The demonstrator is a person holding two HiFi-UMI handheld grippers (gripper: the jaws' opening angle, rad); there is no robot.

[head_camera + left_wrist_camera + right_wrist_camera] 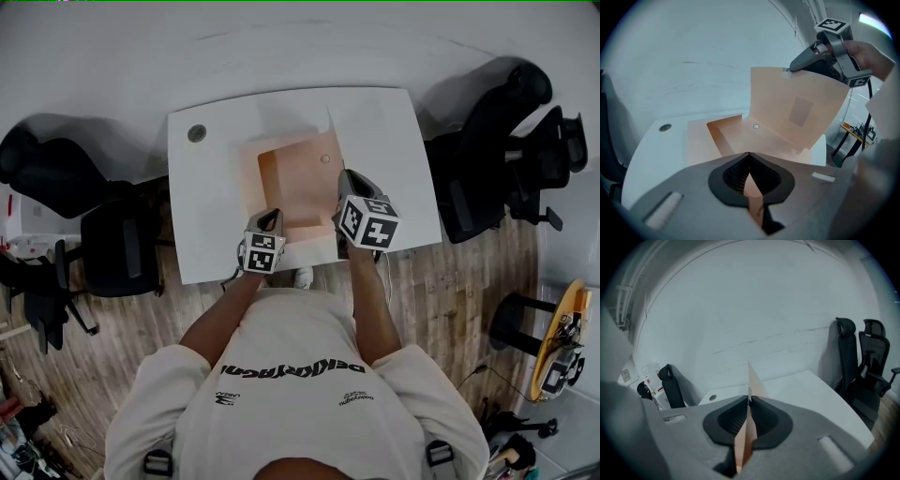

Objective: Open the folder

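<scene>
Folder [300, 178] on desk [211, 206]: light, bendy card; hold by edges. Your left tongs [749, 171] pinch the near edge, right tongs [749, 413] the raised cover.

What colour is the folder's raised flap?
The folder's flap is pale peach; clearest in the left gripper view.

A white table [211, 220] stands on the wood floor [450, 291] with a tan folder [298, 183] resting mid-top – and a round grommet [196, 133] in one far corner.
</scene>
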